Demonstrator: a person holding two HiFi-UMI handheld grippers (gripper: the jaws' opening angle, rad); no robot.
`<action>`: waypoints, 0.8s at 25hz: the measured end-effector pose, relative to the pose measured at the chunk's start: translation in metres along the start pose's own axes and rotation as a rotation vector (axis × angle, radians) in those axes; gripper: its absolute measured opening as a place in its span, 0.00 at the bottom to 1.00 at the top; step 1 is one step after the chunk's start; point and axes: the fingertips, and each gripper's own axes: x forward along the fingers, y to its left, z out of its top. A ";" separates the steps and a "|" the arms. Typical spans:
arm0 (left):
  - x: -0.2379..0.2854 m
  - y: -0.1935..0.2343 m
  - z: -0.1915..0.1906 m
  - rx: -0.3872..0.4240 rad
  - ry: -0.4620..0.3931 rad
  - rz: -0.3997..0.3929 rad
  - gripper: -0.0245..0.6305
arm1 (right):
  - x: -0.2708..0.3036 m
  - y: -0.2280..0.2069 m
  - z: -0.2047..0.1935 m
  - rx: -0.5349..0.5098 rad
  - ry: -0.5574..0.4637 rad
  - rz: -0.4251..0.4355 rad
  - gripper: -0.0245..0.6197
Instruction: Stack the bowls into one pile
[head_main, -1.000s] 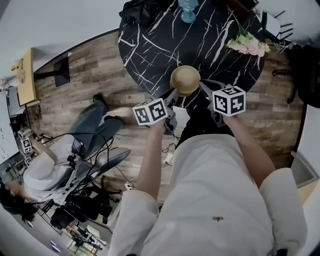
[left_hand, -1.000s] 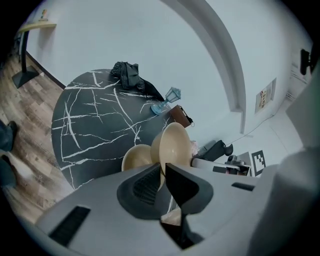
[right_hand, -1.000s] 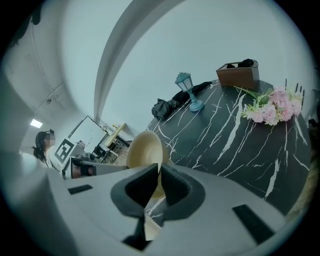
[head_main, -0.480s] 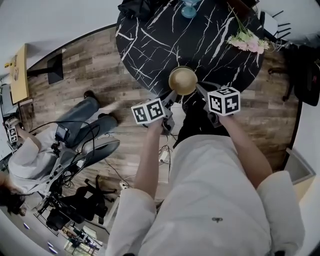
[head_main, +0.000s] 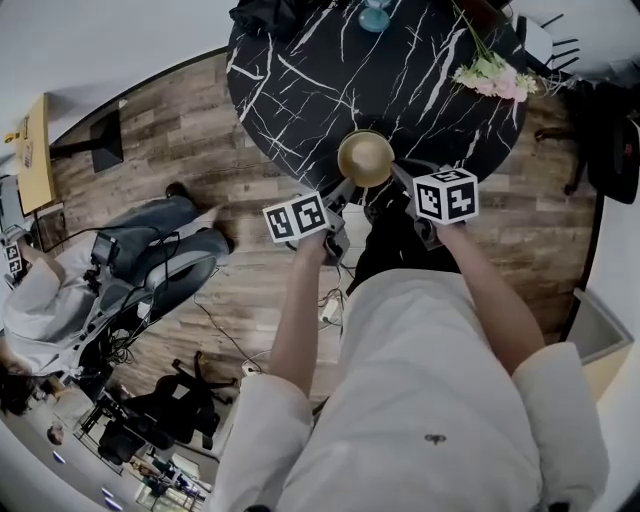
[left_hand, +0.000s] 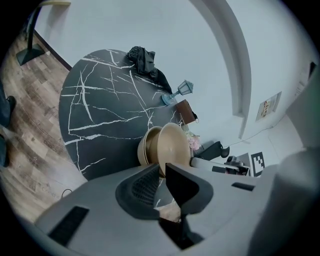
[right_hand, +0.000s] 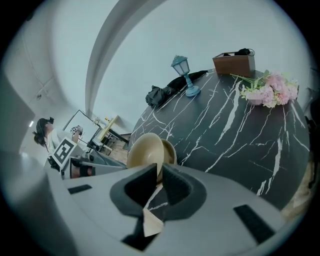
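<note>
Tan rim of the upper bowl (left_hand: 173, 144) sits pinched between the left gripper (left_hand: 162, 172) jaws; the right gripper (right_hand: 159, 175) jaws clamp its opposite rim. It nests in a second bowl (left_hand: 144, 148) at the black marble table (head_main: 300, 70)'s near edge.

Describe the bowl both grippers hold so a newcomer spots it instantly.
Find the round black white-veined table; at its near edge two tan bowls sit one in the other. The target is the upper bowl, its rim pinched by the left gripper and right gripper from opposite sides, unlike the lower bowl, which nothing grips.
</note>
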 end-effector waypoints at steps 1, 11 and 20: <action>0.001 0.001 0.000 -0.002 0.003 0.000 0.09 | 0.001 -0.001 -0.001 0.003 0.003 -0.002 0.09; 0.004 0.006 -0.002 0.023 0.040 0.015 0.09 | 0.004 -0.001 -0.007 0.020 0.019 -0.001 0.11; -0.004 0.005 -0.004 0.038 0.025 0.011 0.09 | -0.007 0.003 -0.005 0.001 -0.008 0.006 0.11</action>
